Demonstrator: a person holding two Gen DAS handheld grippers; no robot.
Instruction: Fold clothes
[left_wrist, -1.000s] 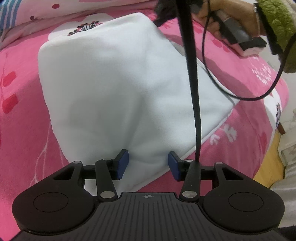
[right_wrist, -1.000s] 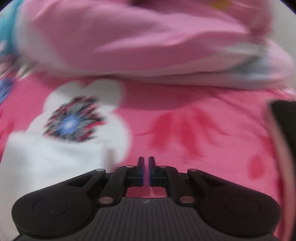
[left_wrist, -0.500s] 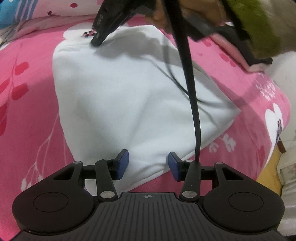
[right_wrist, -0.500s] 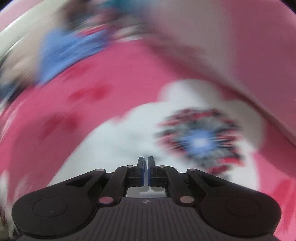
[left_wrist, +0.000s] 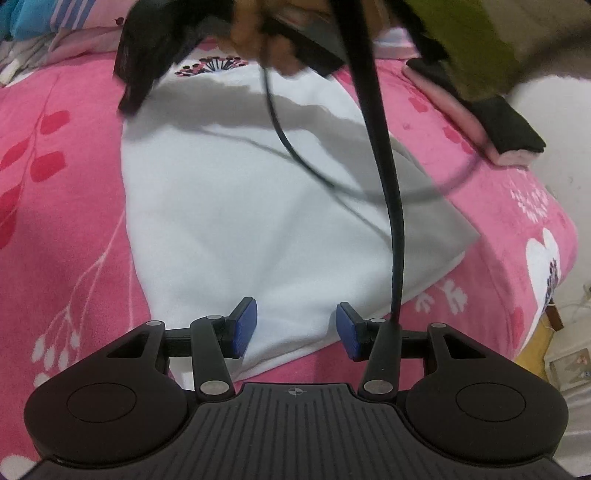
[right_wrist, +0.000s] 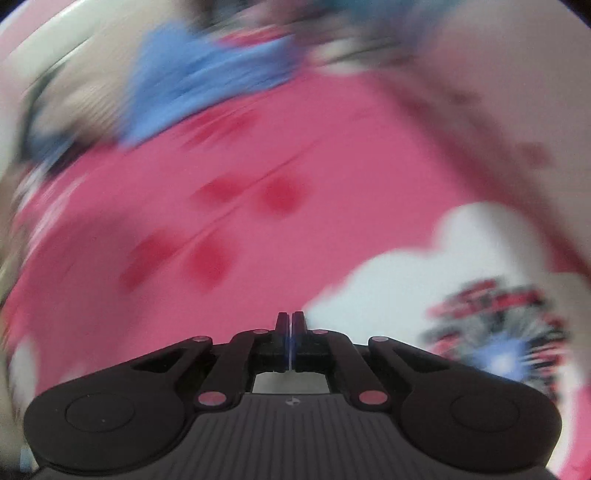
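- Left wrist view: sits behind the left gripper (left_wrist: 293, 328), looks forward and down along its fingers over the white folded garment (left_wrist: 258, 206) on the pink floral bed cover (left_wrist: 55, 221); close in.
- Right wrist view: sits behind the right gripper (right_wrist: 290, 325), faces the bed cover (right_wrist: 258, 221) at close range; heavily blurred.
- Shared: the bed cover's white flower with a dark centre (left_wrist: 212, 66) (right_wrist: 495, 332); the right gripper (left_wrist: 147, 66) also shows at the top of the left view.
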